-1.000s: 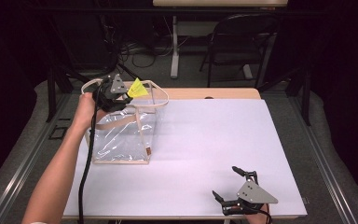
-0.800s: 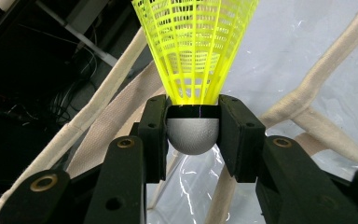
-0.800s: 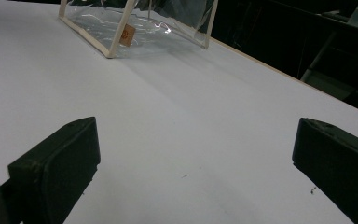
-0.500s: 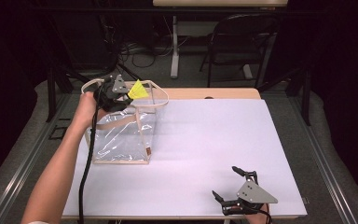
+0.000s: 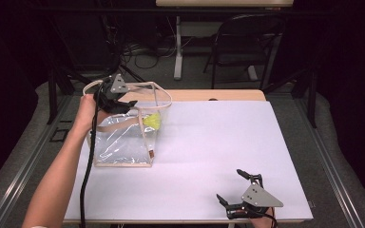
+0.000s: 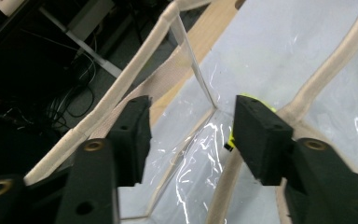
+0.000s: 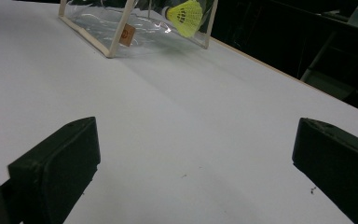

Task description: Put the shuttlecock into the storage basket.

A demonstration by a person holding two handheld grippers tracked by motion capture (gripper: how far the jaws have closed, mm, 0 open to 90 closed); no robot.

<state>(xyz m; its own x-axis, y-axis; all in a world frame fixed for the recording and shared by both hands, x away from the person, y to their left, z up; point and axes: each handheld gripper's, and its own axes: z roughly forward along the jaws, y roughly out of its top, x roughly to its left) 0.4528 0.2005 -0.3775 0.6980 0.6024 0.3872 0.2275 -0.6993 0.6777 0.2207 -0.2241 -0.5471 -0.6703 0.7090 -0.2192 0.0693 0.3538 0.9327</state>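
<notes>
A clear plastic bag (image 5: 123,142) with beige trim and looped handles stands at the table's left. A yellow shuttlecock (image 5: 152,121) is inside it, by the right wall. My left gripper (image 5: 128,107) hangs over the bag's mouth; its jaws have just been opening and nothing is between them. In the left gripper view the open left gripper (image 6: 191,126) looks down into the bag (image 6: 186,177), and a bit of the shuttlecock (image 6: 256,99) peeks past one jaw. My right gripper (image 5: 228,184) rests open at the near right; the right gripper (image 7: 191,154) faces the bag (image 7: 107,25) and shuttlecock (image 7: 186,11).
A white sheet (image 5: 218,142) covers the table, with a strip of wooden tabletop (image 5: 209,95) at the back. A person's left forearm (image 5: 62,175) runs up the left side. A dark chair (image 5: 247,42) and cables stand beyond the table.
The shuttlecock, held at the left gripper above the bag before, has dropped into the bag. The left jaws have opened. Neither hand has shifted.
</notes>
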